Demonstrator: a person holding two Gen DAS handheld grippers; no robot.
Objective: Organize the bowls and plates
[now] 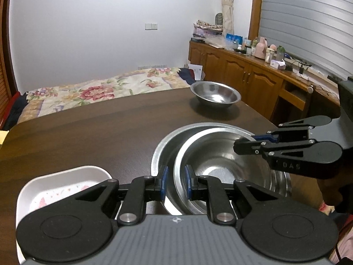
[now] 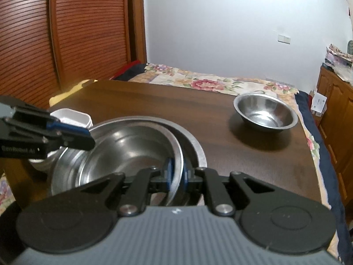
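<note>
Landmark: dark wooden table [image 1: 99, 132], all positions given relative to it.

Inner steel bowl [image 1: 220, 161]: sits tilted inside a larger steel bowl, near the table's front edge, right of centre in the left wrist view. Its rim stands higher on the side towards the left gripper.

Outer steel bowl [image 1: 163, 148]: rests on the table under the inner one; its rim shows as a crescent on the far and left sides.

Left gripper [image 1: 175, 182]: at the table's front edge, fingers nearly closed, blue pads on either side of the inner bowl's near rim. Pads appear to clamp the rim.

Right gripper [image 2: 176, 172]: at the right-hand side of the nested pair, fingers nearly closed with the inner bowl's rim between the blue pads; the pads appear to press on it. In the left wrist view it reaches in from the right, tips at the rim.

Single steel bowl [image 1: 215, 95]: upright and empty at the table's far right corner, well apart from the nested pair.

White dish [image 1: 66, 183]: rectangular with rounded corners, faint pink print inside, on the table's front left, beside the nested pair. Partly hidden by the left gripper's body.

Beyond the table: bed with a floral cover [image 1: 99, 90] along the far edge; wooden cabinets [image 1: 238, 70] to the far right, top crowded with bottles.
</note>
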